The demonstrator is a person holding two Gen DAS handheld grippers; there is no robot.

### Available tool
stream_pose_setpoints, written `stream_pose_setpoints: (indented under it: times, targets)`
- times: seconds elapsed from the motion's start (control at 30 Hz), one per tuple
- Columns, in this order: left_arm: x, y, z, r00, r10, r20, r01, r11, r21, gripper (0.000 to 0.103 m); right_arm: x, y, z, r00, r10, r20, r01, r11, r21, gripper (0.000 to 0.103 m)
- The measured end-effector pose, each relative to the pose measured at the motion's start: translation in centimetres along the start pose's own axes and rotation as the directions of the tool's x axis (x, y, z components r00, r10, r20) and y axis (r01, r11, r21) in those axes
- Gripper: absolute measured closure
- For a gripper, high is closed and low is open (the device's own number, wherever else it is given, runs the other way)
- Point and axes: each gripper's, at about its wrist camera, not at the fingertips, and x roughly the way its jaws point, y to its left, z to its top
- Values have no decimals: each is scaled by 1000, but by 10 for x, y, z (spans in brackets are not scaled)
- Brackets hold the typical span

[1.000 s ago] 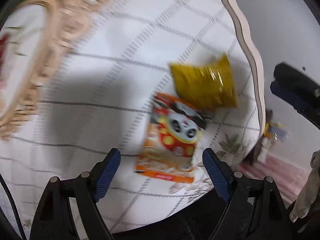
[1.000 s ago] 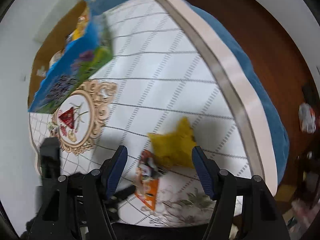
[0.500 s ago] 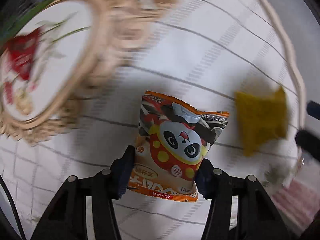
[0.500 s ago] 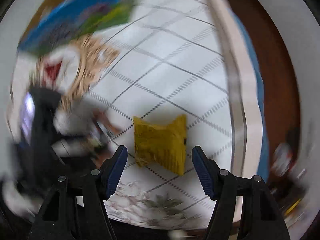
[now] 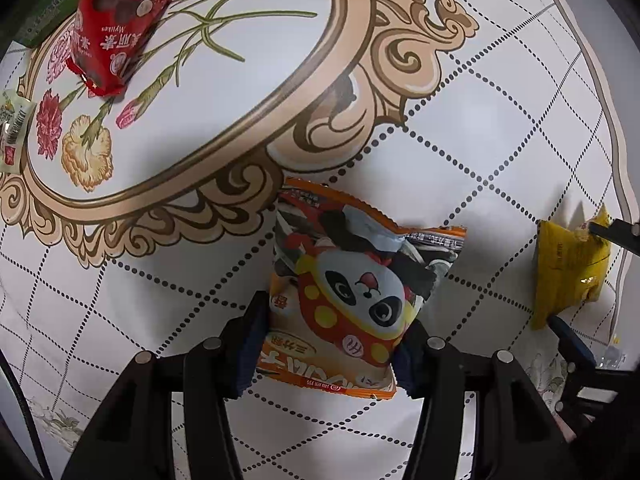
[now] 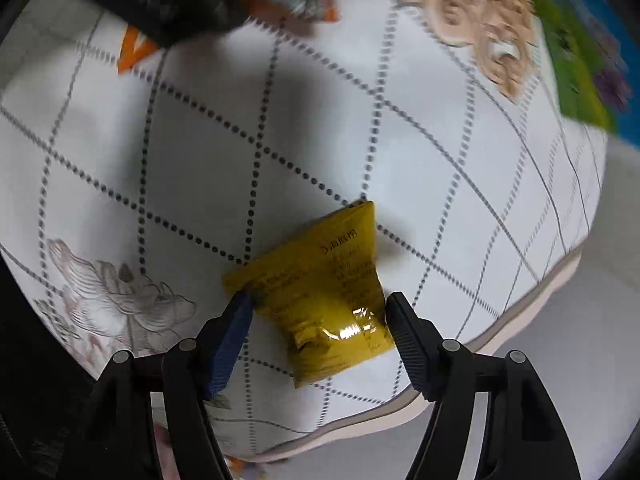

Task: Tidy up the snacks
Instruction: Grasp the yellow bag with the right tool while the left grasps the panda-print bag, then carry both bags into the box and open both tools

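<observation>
Two grippers work over a worktop (image 5: 460,128) covered in a white dotted-grid cloth with a floral medallion. The left gripper (image 5: 332,340) points steeply down, its jaws having just closed and now pinching the lower part of an orange panda snack packet (image 5: 352,288) lying flat. The right gripper (image 6: 316,320) straddles a yellow snack packet (image 6: 324,292) near the worktop's edge; its jaws are spread, the pads at either side, not visibly pressing. A red snack packet (image 5: 112,28) rests on the medallion, well apart. No container's contents can be made out.
</observation>
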Motion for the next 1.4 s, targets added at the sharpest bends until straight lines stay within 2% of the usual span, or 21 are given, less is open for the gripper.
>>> stream_pose_setpoints:
  times: [0.1, 0.2, 0.3, 0.37, 0.4, 0.43, 0.5, 0.6, 0.7, 0.73, 0.77, 0.8, 0.87, 0.9, 0.97, 1.0, 1.03, 1.1, 1.2, 1.27, 1.4]
  targets:
    - [-1, 22, -7, 1000, -17, -2, 17, 1000, -15, 51, 9, -15, 6, 998, 62, -23, -61, 997, 47, 31]
    - [5, 42, 2, 1000, -27, -4, 27, 999, -29, 51, 19, -59, 3, 983, 184, 15, -181, 943, 280, 32]
    - [2, 51, 2, 1000, -28, -4, 28, 999, -30, 51, 28, -118, -21, 951, 281, 131, -305, 770, 560, 32]
    - [5, 55, 4, 1000, -26, -7, 26, 999, -30, 51, 30, -146, -42, 906, 355, 232, -413, 617, 670, 32]
    - [5, 54, 4, 1000, -25, -10, 25, 999, -30, 51, 29, -155, -50, 882, 385, 272, -459, 564, 687, 31]
    - [6, 55, 5, 1000, -25, -14, 24, 999, -31, 51, 27, -159, -53, 869, 402, 290, -482, 549, 683, 28]
    - [9, 54, 8, 999, -27, -23, 26, 999, -36, 49, 20, -162, -57, 866, 400, 300, -491, 568, 660, 18]
    - [14, 53, 14, 999, -35, -33, 34, 999, -41, 42, 8, -150, -48, 897, 361, 255, -441, 683, 583, 17]
    - [18, 52, 17, 999, -27, -42, 25, 999, -39, 37, 17, -136, -37, 925, 334, 181, -378, 760, 529, 17]
    - [19, 51, 18, 999, -22, -44, 20, 999, -37, 37, 22, -133, -36, 933, 320, 164, -357, 771, 528, 20]
    - [19, 51, 18, 999, -20, -45, 18, 999, -35, 37, 25, -132, -36, 938, 306, 162, -344, 770, 538, 33]
    - [19, 51, 18, 999, -20, -44, 18, 999, -36, 37, 27, -135, -37, 940, 292, 177, -340, 748, 570, 37]
    - [19, 53, 18, 999, -26, -41, 24, 999, -41, 37, 33, -142, -46, 910, 333, 247, -409, 631, 659, 41]
    - [19, 54, 18, 999, -30, -39, 28, 999, -47, 37, 33, -146, -52, 888, 348, 300, -452, 543, 707, 41]
    - [18, 50, 20, 999, -36, -35, 34, 997, -62, 37, 31, -149, -61, 844, 372, 386, -524, 418, 742, 43]
    - [17, 51, 20, 999, -41, -33, 39, 997, -73, 37, 35, -148, -70, 805, 394, 443, -574, 333, 748, 43]
    - [15, 53, 19, 998, -45, -32, 42, 996, -81, 37, 37, -148, -74, 747, 426, 511, -634, 226, 739, 42]
    - [10, 58, 15, 998, -54, -24, 51, 994, -96, 37, 38, -147, -79, 706, 444, 551, -668, 158, 727, 42]
    - [2, 62, 13, 999, -46, 9, 47, 994, -98, 37, 31, -150, -81, 737, 396, 549, -649, 185, 738, 36]
    - [-2, 62, 13, 999, -32, 33, 35, 995, -93, 48, 23, -143, -78, 741, 384, 551, -647, 186, 740, 36]
    - [-8, 64, 13, 998, -7, 65, 13, 996, -87, 55, 33, -109, -80, 793, 334, 510, -597, 258, 760, 38]
